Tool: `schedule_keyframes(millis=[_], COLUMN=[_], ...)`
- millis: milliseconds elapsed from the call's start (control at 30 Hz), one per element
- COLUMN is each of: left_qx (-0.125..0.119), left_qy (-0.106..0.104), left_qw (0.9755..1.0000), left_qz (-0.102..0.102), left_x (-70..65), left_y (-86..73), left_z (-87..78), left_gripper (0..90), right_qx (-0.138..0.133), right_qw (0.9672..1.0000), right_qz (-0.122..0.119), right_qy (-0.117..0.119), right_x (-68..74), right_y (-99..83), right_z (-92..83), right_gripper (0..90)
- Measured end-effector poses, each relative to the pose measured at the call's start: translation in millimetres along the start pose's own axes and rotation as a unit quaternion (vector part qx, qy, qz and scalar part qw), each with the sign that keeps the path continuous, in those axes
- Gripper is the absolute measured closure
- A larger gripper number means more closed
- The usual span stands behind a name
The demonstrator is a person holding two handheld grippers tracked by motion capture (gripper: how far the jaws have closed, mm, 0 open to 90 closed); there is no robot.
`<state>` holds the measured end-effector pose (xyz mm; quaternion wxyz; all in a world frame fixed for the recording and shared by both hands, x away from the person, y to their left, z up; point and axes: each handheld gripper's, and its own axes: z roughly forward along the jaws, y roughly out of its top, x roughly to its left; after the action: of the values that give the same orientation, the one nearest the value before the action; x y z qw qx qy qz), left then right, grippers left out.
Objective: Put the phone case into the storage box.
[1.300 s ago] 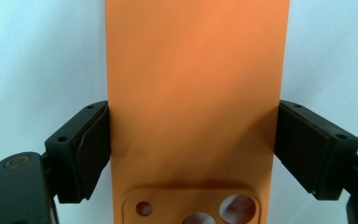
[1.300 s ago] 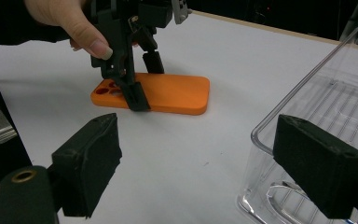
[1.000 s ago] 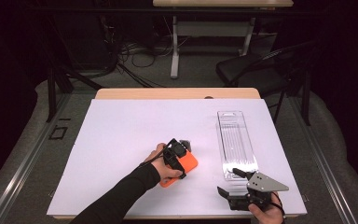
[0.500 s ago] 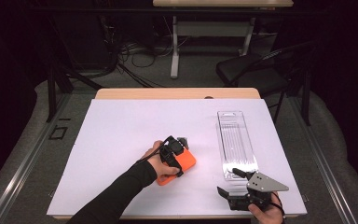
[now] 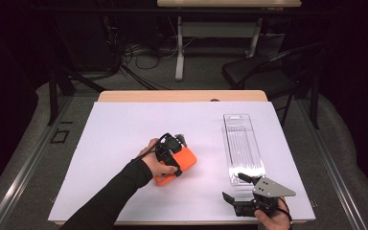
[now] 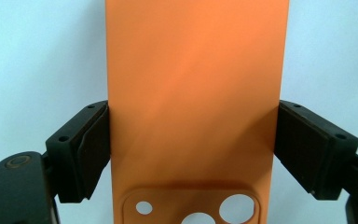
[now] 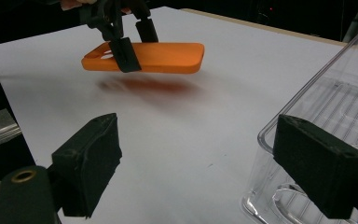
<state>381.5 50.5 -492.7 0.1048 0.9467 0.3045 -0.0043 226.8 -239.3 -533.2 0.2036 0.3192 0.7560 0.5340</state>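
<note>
The right gripper (image 5: 242, 191) waits at the table's near edge, jaws wide and empty, with the near end of the clear tray (image 5: 243, 148) just ahead of its right jaw. Farther out, to its left, the left gripper (image 5: 172, 155) clamps the orange case (image 7: 163, 57) by its long sides and holds it level, clear of the white table (image 5: 124, 139), a shadow beneath it. The carry step seems in hand; next the case likely must travel across to the tray and be lowered in flat.
</note>
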Motion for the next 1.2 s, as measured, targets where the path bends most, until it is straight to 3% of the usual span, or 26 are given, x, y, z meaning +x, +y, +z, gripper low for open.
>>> schedule_keyframes(millis=[800, 1200], left_qx=[-0.012, -0.008], left_qy=[-0.013, -0.011], left_qw=[0.9998, 0.9999], left_qz=[0.005, 0.006], left_x=[6.8, 9.1], left_y=[-13.3, -15.4], left_z=[-29.4, -35.1], left_gripper=[16.4, 16.4], right_qx=[-0.006, -0.001], right_qw=[0.9999, 1.0000], right_qz=[-0.001, -0.002], right_qy=[-0.010, -0.007], right_x=[0.9, 0.7], right_y=[9.7, 17.0], right_z=[4.4, 8.4], right_gripper=[14.2, 14.2])
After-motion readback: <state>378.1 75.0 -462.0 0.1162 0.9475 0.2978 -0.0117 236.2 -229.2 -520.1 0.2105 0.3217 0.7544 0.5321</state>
